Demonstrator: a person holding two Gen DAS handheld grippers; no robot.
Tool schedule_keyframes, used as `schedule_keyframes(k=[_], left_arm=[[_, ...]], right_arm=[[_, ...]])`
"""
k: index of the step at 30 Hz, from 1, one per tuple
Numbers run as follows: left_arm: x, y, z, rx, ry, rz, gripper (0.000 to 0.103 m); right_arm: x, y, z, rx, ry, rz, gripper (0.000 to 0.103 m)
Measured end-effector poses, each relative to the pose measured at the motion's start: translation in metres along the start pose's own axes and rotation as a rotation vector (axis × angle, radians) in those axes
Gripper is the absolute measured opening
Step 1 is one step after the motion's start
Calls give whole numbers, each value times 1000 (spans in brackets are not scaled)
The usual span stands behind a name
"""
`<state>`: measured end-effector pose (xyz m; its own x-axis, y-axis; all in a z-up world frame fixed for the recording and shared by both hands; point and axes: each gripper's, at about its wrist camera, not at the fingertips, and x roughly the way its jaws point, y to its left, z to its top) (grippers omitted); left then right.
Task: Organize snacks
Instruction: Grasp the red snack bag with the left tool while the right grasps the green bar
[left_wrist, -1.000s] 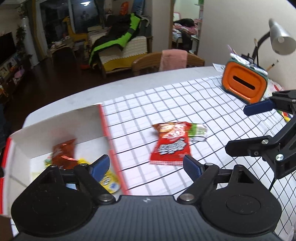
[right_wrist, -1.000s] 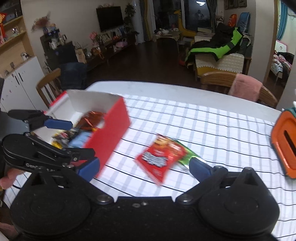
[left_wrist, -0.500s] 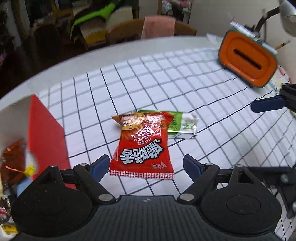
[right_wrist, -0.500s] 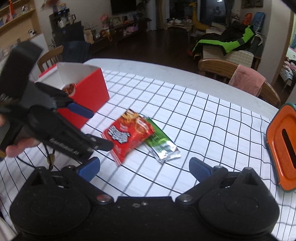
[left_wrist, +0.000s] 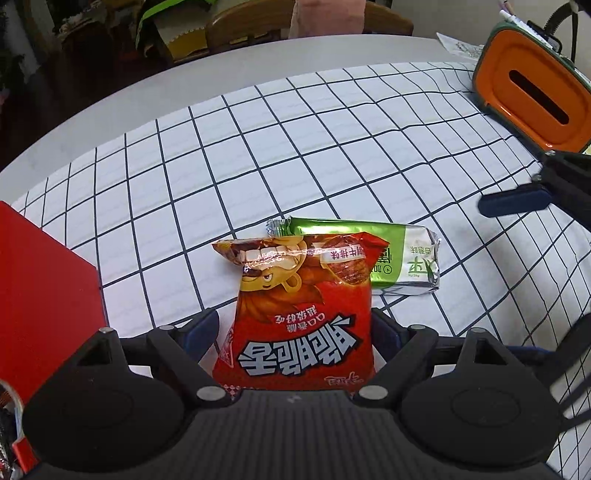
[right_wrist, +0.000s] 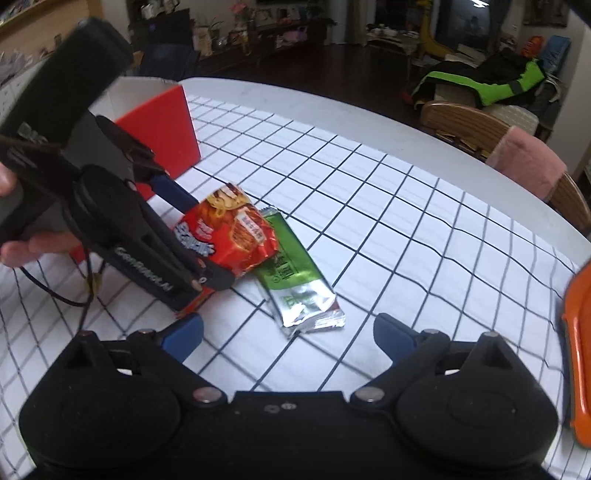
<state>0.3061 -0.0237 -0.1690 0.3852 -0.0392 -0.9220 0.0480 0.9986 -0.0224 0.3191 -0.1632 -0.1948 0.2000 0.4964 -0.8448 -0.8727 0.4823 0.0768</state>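
Left view: left gripper wide, straddling red snack bag, pads not pressing; green bar under its far edge; red box alongside | Right view: right gripper wide, jaws just narrowing slightly, empty, near green bar | Step: pickup; next: close, lift, box.

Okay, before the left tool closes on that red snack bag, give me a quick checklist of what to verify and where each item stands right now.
1. Red snack bag sits between the fingers of the left tool: ok.
2. Left tool wide enough to span the bag: ok, both fingers stand outside its edges.
3. Bag free of other things: not ok, its far end overlaps the green snack packet.
4. Right tool clear of the grasp: ok, open, nothing between its fingers; its jaws have just been closing slightly.
5. Red box open and unobstructed: cannot tell, its inside is hidden.
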Motion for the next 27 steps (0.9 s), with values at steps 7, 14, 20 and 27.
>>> schedule_keyframes(k=[7,14,20,27], left_arm=[[5,5,-2,-22,0,3,84],[-5,16,-12,-79,-26,5,72],[-10,25,-16,-128,-28,16,71],[-11,24,-23,-154,-17,47,71]], right_arm=[[28,-5,6,-87,-4,19,81],[47,-7,17,-112,-9,49,71],[52,-5,20,-94,-26,68,54],[43,3,12,-21,-51,25,41]])
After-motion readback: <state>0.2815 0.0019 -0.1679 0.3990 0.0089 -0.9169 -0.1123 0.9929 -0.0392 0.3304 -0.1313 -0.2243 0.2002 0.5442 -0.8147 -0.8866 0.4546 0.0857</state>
